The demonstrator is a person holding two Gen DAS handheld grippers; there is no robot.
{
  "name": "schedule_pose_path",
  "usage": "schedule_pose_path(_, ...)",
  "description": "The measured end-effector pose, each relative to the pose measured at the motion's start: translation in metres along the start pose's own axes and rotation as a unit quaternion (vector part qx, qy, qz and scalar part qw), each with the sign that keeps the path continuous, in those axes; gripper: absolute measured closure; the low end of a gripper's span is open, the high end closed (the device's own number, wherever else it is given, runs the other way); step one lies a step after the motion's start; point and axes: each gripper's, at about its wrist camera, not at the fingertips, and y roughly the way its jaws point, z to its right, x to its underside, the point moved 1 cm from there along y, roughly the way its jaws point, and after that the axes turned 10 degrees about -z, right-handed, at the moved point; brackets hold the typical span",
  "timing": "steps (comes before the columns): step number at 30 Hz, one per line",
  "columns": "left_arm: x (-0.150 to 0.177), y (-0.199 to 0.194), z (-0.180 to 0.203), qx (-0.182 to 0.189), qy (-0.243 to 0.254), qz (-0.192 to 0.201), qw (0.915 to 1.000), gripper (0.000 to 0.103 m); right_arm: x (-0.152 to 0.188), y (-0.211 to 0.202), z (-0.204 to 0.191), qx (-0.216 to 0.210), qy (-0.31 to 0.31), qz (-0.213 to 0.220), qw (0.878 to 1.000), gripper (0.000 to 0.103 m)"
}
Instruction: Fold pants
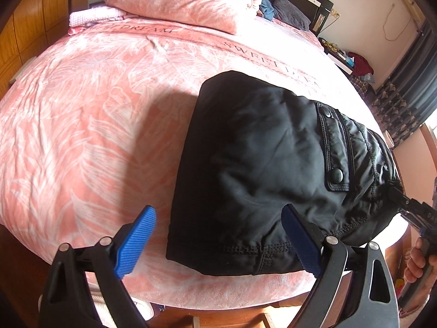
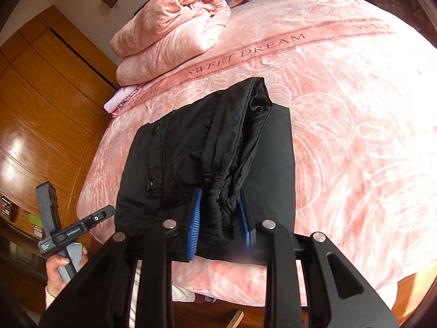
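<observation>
Black padded pants (image 1: 259, 158) lie folded on a pink bedspread (image 1: 82, 125) near the bed's front edge. A pocket flap with snap buttons (image 1: 336, 175) faces up. In the left wrist view my left gripper (image 1: 218, 243) is open, its blue pads astride the pants' near hem without touching it. My right gripper (image 2: 220, 221) is shut on the bunched elastic waistband (image 2: 221, 205) of the pants (image 2: 191, 147) and holds that end slightly raised. It also shows at the pants' right corner as the right gripper (image 1: 401, 199).
A folded pink quilt (image 2: 169, 35) sits at the head of the bed. A wooden wardrobe (image 2: 41, 109) stands along one side. A cluttered shelf (image 1: 355, 63) and dark curtains (image 1: 404, 101) are on the other. A hand (image 2: 60, 270) grips the left gripper's handle.
</observation>
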Motion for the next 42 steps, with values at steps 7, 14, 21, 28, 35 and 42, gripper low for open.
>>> schedule_pose_path(7, 0.003, 0.008, 0.01, -0.005, 0.011, -0.013, 0.9998, 0.009, 0.011, 0.023, 0.022, 0.001, 0.029, -0.019, 0.999, 0.065)
schedule_pose_path(14, 0.007, 0.006, 0.006, -0.007, 0.002, -0.012, 0.9999, 0.009, 0.02, 0.001, 0.017, -0.019, 0.023, -0.009, 1.0, 0.04)
schedule_pose_path(21, 0.013, 0.01, 0.006, -0.006, 0.003, -0.022, 0.9997, 0.008, 0.033, 0.005, 0.012, -0.013, 0.018, -0.022, 1.0, 0.041)
schedule_pose_path(28, 0.018, 0.017, 0.006, 0.004, -0.008, -0.032, 0.9994, 0.008, 0.033, 0.008, 0.009, -0.015, 0.015, -0.018, 1.0, 0.068)
schedule_pose_path(35, 0.019, 0.017, 0.014, 0.003, 0.008, -0.03, 0.9995, 0.007, 0.02, -0.007, 0.013, -0.004, 0.017, -0.012, 1.0, 0.088)
schedule_pose_path(42, 0.023, 0.023, 0.019, -0.005, 0.012, -0.034, 0.9993, 0.004, 0.033, 0.02, 0.022, 0.048, 0.019, -0.026, 0.998, 0.084)
